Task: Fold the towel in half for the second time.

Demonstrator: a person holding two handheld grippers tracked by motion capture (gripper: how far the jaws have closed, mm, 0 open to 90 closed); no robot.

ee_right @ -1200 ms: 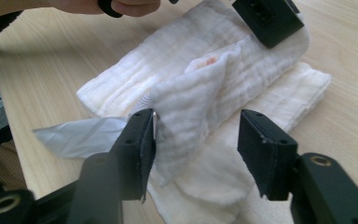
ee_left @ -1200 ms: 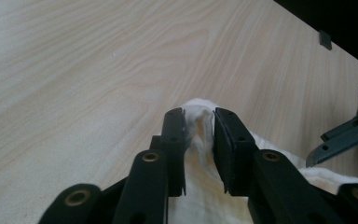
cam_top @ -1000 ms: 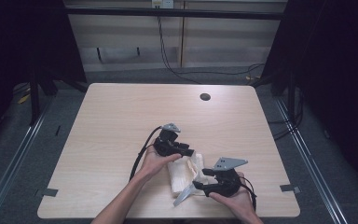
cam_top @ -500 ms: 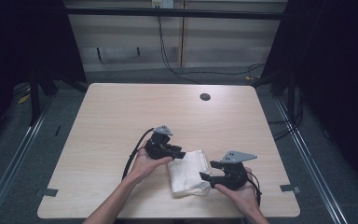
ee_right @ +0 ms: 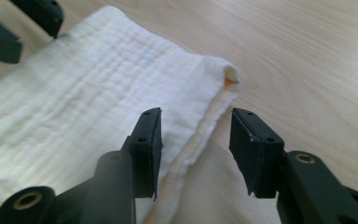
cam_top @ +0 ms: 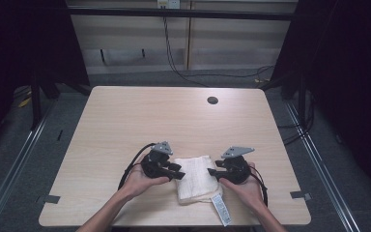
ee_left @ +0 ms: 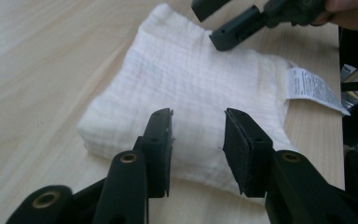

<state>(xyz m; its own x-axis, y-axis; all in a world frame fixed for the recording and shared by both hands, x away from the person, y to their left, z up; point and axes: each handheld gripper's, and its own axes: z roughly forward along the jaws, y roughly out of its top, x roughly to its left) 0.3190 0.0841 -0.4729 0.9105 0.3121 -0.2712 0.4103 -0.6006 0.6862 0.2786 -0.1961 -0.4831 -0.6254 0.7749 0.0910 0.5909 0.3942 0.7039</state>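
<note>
Both grippers have drawn apart since half a second ago: the left gripper [cam_top: 178,170] and right gripper [cam_top: 212,172] now flank the folded white cloth [cam_top: 196,178], jaws parted and empty. It lies flat near the table's [cam_top: 125,116] front edge, its label [cam_top: 221,209] toward that edge.

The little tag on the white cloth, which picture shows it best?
The left gripper view: the tag is close there, sticking out from the cloth edge, with printed lines visible. The high view shows it small, near the table's front edge. In the right gripper view I can't find it.
</note>
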